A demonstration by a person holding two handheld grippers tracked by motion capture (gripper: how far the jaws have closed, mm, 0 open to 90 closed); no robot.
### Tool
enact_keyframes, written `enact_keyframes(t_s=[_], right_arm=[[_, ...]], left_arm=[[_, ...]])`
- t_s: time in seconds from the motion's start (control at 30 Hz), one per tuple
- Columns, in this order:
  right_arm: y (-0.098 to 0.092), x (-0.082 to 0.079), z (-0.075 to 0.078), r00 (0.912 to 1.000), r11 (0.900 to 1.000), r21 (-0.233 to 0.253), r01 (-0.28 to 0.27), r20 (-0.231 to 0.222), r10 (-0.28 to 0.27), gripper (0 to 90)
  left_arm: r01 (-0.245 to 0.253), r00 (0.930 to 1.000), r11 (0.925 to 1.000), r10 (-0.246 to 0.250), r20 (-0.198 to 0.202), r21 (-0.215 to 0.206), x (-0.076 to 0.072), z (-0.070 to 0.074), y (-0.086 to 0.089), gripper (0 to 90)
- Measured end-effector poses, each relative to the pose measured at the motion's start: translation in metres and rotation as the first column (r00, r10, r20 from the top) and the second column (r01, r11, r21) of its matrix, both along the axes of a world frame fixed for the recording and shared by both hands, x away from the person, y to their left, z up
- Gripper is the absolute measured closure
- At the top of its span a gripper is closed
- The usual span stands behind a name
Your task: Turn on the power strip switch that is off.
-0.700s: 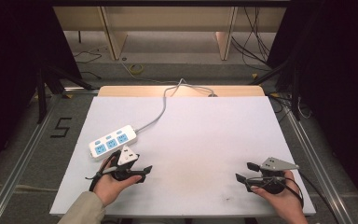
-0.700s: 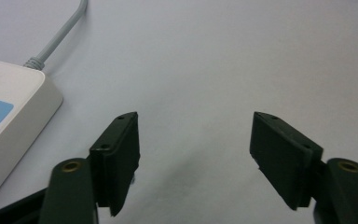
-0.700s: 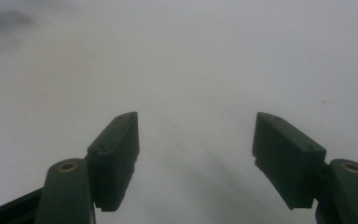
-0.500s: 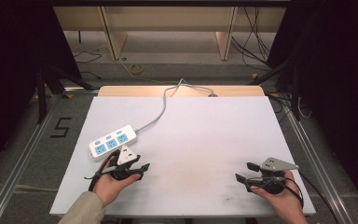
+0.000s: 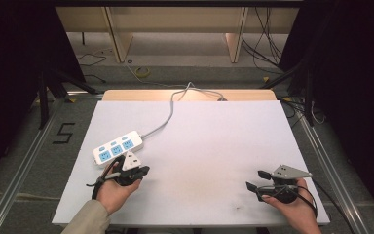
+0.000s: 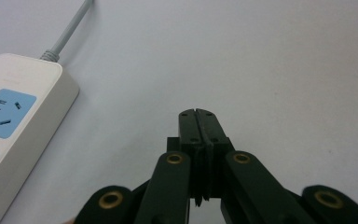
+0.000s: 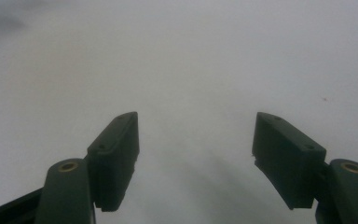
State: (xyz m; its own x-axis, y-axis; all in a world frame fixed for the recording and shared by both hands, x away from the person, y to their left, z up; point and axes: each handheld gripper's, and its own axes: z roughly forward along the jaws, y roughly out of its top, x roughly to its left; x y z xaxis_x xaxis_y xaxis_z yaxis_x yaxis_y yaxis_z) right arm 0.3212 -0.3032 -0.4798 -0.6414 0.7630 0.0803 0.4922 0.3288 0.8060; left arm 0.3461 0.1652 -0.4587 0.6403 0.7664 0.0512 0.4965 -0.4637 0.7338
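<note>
You hold one gripper in each hand, both low at the near edge of the white bench (image 5: pixel 214 146); your left gripper (image 5: pixel 145 170) is at the near left, and its black fingers (image 6: pixel 189 130) are pressed tight together with nothing between them; in the left gripper view you can see the two tips touching over bare white bench. A grey three-cornered plate sits on top of that gripper, and your left hand (image 5: pixel 113 187) wraps it from below; a tan sleeve (image 5: pixel 85 219) comes in at the bottom.

Just beyond that gripper, a bit to the left, lies a white power strip (image 5: pixel 118 147) with blue sockets; it is near the gripper but not touching it; in the left gripper view the power strip (image 6: pixel 14 116) lies at the left side, flat on the bench. Its grey cord (image 5: pixel 168 114) runs away to the far edge of the bench and drops over it.

Your right gripper (image 5: pixel 255 180) is at the near right, well apart from the left one; its fingers (image 7: pixel 114 154) stand wide apart and hold nothing; between them there is bare white bench. Your right hand (image 5: pixel 292 207) holds it from the near side.

On the floor to the left of the bench there is a black number 5 (image 5: pixel 63 132).
</note>
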Motion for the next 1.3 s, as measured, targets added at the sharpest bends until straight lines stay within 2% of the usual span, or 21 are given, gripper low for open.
enact_keyframes(t_s=[0.17, 0.47, 0.9, 1.3], right_arm=[[0.000, 0.000, 0.000, 1.0000, 1.000, 0.000, 0.000, 0.002, 0.000, 32.6], [0.001, 0.000, 0.000, 1.0000, 1.000, -0.004, -0.003, 0.002, 0.003, 32.6], [0.001, 0.000, 0.000, 1.0000, 1.000, -0.004, -0.002, 0.001, 0.002, 32.6], [0.001, 0.000, 0.000, 1.0000, 1.000, -0.006, -0.003, 0.002, 0.003, 32.6]], left_arm=[[-0.020, 0.9995, 0.9998, 0.020, -0.023, -0.005, 0.002, 0.003, 0.002, 89.7], [-0.041, 0.9986, 0.9991, 0.041, -0.033, -0.005, 0.005, 0.007, 0.004, 89.8], [-0.075, 0.9962, 0.9963, 0.077, -0.041, 0.041, 0.008, 0.012, 0.010, 89.7], [-0.078, 0.9928, 0.9936, 0.085, -0.084, 0.082, 0.014, 0.015, 0.012, 89.7]])
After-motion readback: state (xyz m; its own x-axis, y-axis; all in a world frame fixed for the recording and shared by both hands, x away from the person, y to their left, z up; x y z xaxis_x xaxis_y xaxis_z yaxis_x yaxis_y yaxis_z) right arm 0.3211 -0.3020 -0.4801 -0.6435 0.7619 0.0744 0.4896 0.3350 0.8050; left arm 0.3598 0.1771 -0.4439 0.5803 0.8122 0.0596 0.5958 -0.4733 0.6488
